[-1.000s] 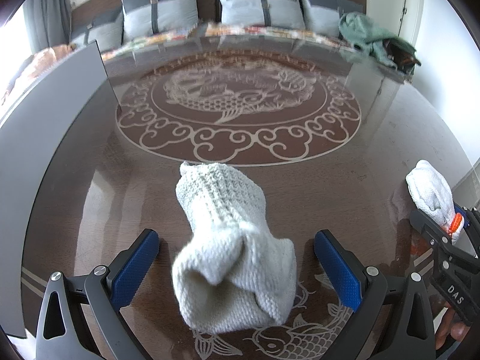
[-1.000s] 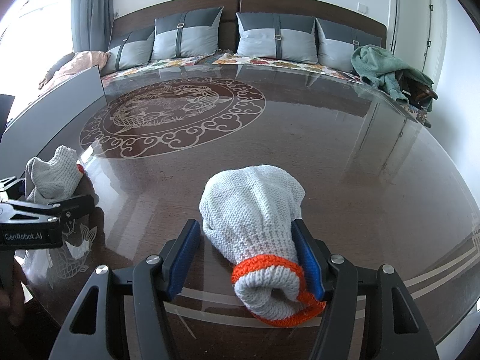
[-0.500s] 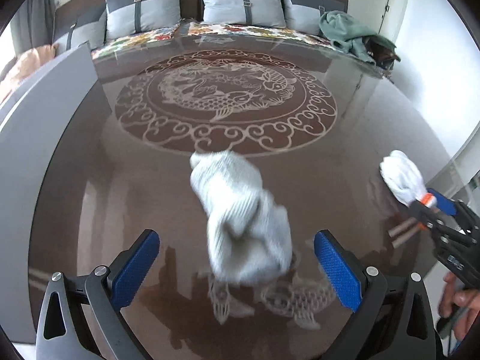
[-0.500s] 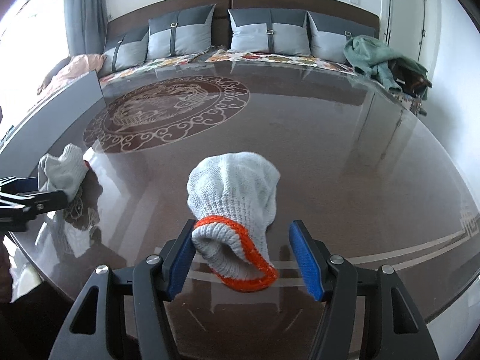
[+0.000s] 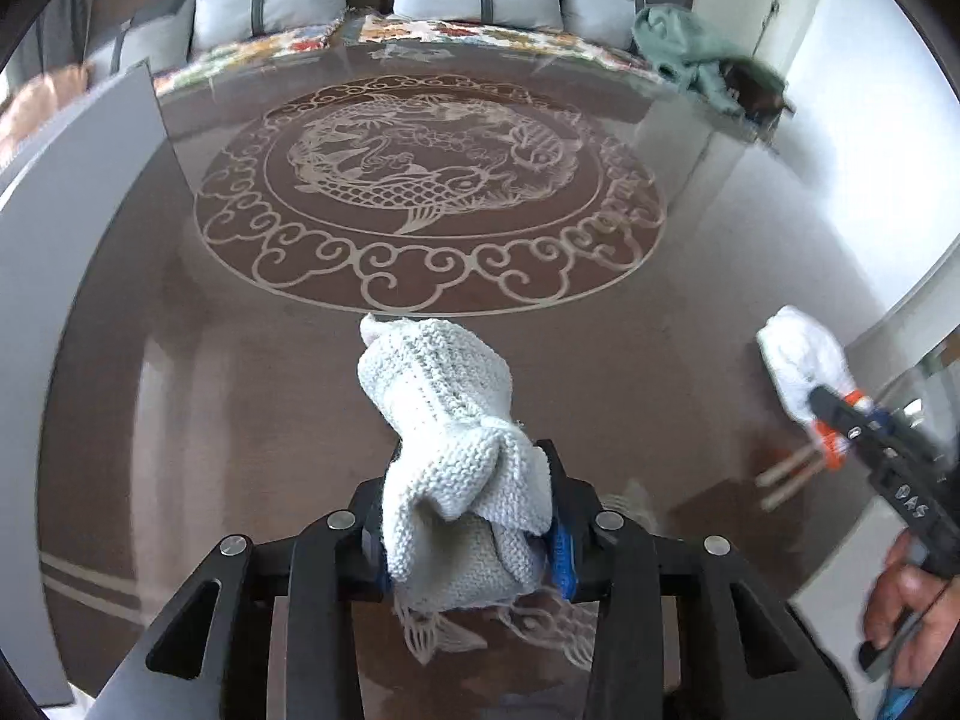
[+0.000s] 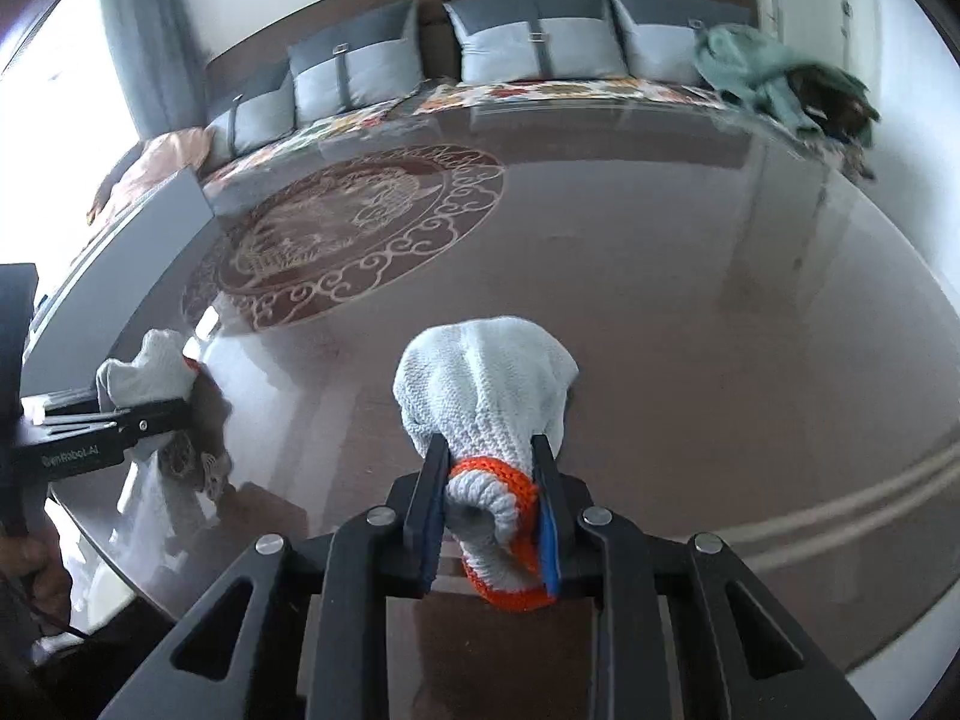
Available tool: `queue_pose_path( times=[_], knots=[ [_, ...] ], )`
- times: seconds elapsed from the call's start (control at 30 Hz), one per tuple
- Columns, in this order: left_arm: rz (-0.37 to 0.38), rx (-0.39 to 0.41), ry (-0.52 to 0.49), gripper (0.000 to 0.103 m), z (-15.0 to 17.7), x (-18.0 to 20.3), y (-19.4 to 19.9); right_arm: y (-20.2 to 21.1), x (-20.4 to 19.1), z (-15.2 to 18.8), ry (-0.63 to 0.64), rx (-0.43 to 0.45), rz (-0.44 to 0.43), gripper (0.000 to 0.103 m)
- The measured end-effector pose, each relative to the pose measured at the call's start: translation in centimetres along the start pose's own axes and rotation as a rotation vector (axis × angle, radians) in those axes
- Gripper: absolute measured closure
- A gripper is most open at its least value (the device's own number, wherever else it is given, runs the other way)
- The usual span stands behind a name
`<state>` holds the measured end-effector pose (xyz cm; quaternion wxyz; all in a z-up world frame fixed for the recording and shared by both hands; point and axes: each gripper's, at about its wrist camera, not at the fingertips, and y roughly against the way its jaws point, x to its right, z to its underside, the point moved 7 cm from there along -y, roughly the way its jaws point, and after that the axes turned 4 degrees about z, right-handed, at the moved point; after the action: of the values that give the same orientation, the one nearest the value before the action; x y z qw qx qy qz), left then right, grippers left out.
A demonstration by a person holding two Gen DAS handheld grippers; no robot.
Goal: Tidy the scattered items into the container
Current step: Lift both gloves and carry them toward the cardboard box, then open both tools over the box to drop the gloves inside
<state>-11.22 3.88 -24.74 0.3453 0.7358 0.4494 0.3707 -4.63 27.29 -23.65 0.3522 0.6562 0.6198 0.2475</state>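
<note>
In the left wrist view, my left gripper (image 5: 471, 471) is shut on a white knitted glove (image 5: 444, 384), whose free end sticks out forward over the table. My right gripper (image 6: 489, 450) is shut on a second white glove (image 6: 486, 372), pinched at its orange cuff (image 6: 510, 582). Each view catches the other gripper from the side: the right gripper (image 5: 840, 414) with its glove (image 5: 801, 360) at the right, the left gripper (image 6: 153, 417) with its glove (image 6: 147, 366) at the left. A grey container wall (image 5: 72, 198) stands at the left.
A round glossy brown table (image 5: 690, 324) carries a pale fish emblem (image 5: 420, 192) in its middle. Behind it runs a bench with grey cushions (image 6: 534, 30) and a green cloth heap (image 6: 774, 78). A hand (image 5: 906, 618) holds the right gripper's handle.
Both grippers have closed: the left from wide open onto the white glove, the right from loosely around the orange-cuffed glove to tight on its cuff. Both gloves now hang held.
</note>
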Motion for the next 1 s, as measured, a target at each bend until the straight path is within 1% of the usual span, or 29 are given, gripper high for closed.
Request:
queue_pose_path(
  times=[0.1,0.17,0.27,0.37,0.43,0.57,0.7,0.83,0.93,1.0],
  knots=[
    [0.017,0.026,0.002,0.067,0.1,0.0,2.4,2.1,-1.0,-0.4,-0.017,0.009,-0.043,0.078],
    [0.017,0.057,0.001,0.067,0.2,0.0,4.7,3.4,-2.0,-0.8,-0.021,0.013,-0.078,0.078],
    [-0.009,0.096,0.017,0.067,0.5,-0.6,8.1,4.5,-4.6,-1.3,-0.010,0.000,-0.142,0.078],
    [-0.019,0.092,0.084,0.067,1.0,-1.9,9.6,4.4,-8.4,-1.1,0.012,-0.035,-0.218,0.078],
    [-0.032,0.094,0.124,0.067,1.4,-3.1,10.5,3.9,-11.2,-0.9,0.046,-0.061,-0.249,0.078],
    [-0.052,0.132,0.212,0.067,1.6,-6.1,13.5,4.3,-18.0,-3.0,0.126,-0.055,-0.323,0.078],
    [-0.116,0.213,0.300,0.067,0.8,-11.0,18.9,5.0,-24.8,-5.4,0.206,-0.041,-0.399,0.078],
    [-0.202,0.279,0.400,0.067,-0.3,-17.4,23.5,5.7,-31.7,-7.7,0.286,-0.028,-0.475,0.078],
    [-0.287,0.301,0.458,0.067,-0.9,-22.3,25.5,6.0,-37.7,-9.6,0.346,-0.021,-0.538,0.078],
    [-0.310,0.302,0.493,0.067,-1.0,-24.8,26.1,5.8,-41.6,-10.7,0.385,-0.022,-0.565,0.078]
  ],
)
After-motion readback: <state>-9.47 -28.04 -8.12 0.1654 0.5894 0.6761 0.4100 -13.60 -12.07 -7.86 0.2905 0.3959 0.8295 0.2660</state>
